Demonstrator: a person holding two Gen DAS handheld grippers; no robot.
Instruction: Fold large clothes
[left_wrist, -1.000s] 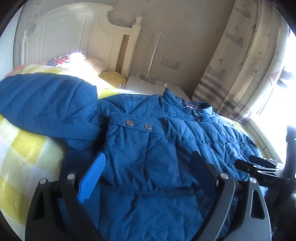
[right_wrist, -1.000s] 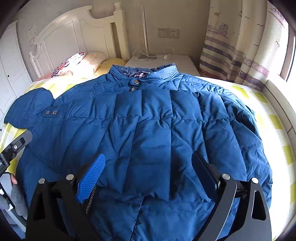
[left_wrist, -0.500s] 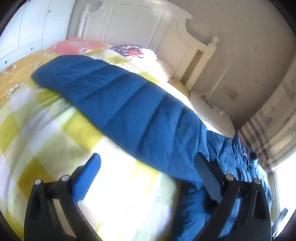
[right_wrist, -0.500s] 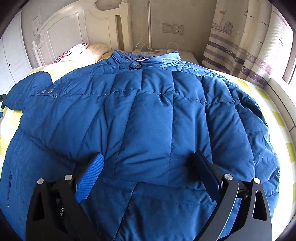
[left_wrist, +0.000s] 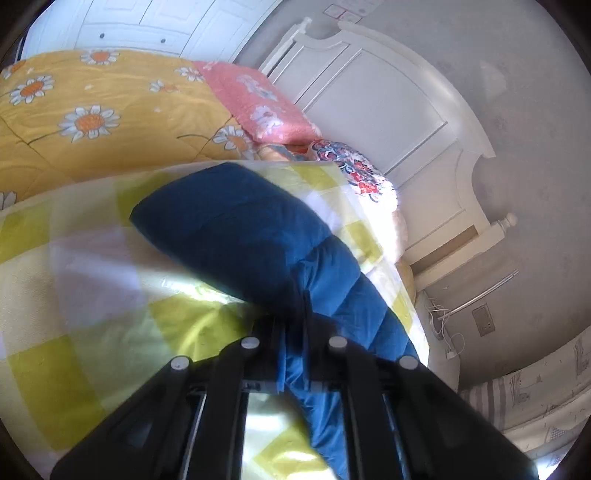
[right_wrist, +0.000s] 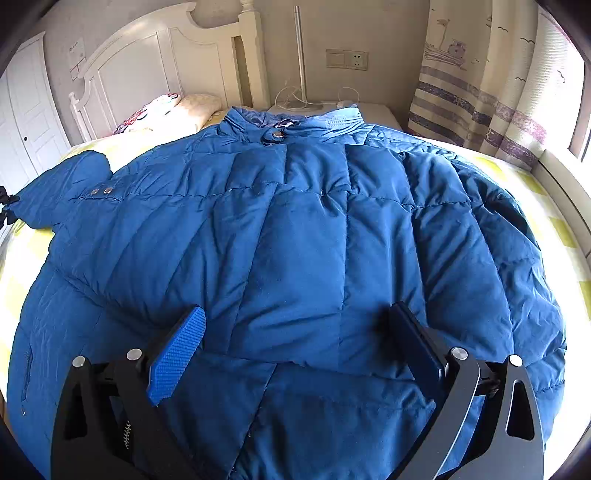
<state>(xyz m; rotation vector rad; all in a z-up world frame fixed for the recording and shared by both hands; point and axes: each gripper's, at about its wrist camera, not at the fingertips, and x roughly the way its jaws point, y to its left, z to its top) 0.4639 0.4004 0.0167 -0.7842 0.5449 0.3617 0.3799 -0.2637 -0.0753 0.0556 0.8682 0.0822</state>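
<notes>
1. The left gripper (left_wrist: 293, 332), wide apart 1 second ago, is now clamped on the sleeve (left_wrist: 258, 236) of the blue jacket (right_wrist: 295, 258).
2. The right gripper (right_wrist: 295, 350) stays apart over the jacket's lower middle.
3. The jacket covers the checked bedsheet (left_wrist: 92, 332); a headboard (right_wrist: 147, 66) stands at upper left.

We see a deep blue quilted jacket (right_wrist: 295, 240) spread on a bedsheet (left_wrist: 74, 314) checked in yellow-green and white, with an orange quilt (left_wrist: 92, 110) dotted with white daisies and a pink flowered pillow (left_wrist: 258, 103) beyond it. The headboard (right_wrist: 155, 62) is plain white, and the cream curtain (right_wrist: 480, 74) carries purplish stripes and small boat drawings. The right gripper (right_wrist: 295, 347) is black, with one blue ribbed pad (right_wrist: 177, 354).
</notes>
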